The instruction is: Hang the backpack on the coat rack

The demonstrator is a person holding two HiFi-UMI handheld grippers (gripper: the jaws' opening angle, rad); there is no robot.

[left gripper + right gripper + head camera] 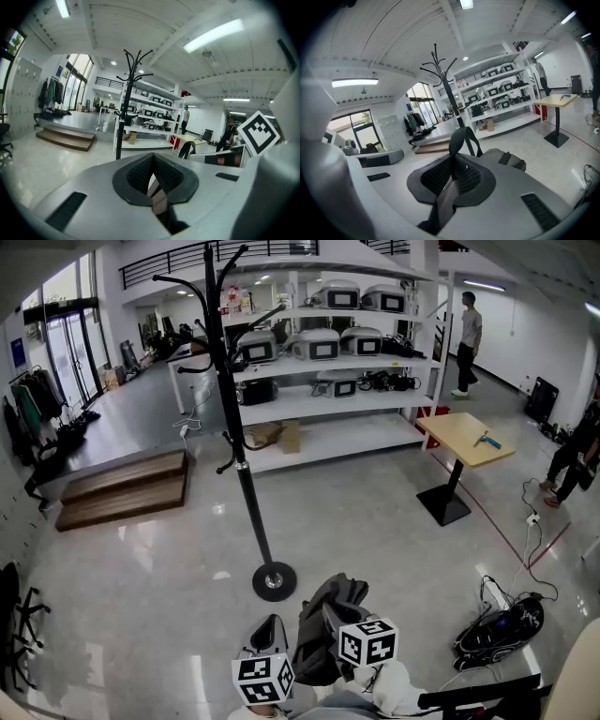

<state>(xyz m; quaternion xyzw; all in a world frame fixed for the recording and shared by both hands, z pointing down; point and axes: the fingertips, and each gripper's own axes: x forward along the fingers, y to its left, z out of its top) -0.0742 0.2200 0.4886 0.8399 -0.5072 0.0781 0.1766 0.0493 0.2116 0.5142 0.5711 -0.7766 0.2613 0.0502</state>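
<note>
The black coat rack (239, 442) stands on its round base (274, 580) on the glossy floor just ahead of me, with all its hooks bare. It also shows ahead in the left gripper view (125, 110) and the right gripper view (451, 89). The dark grey backpack (323, 624) hangs low in front of me. My right gripper (452, 163) is shut on its grey webbing strap, and the black top loop (464, 139) stands up over the jaws. My left gripper (152, 165) is shut beside the bag; a thin pale strip shows low between its pads, and I cannot tell what it is.
White shelving (328, 362) with machines stands behind the rack. A wooden table (466, 439) is at the right, a wooden step (127, 486) at the left. A black bag (502, 629) with cables lies on the floor at right. People stand at the back right (469, 329).
</note>
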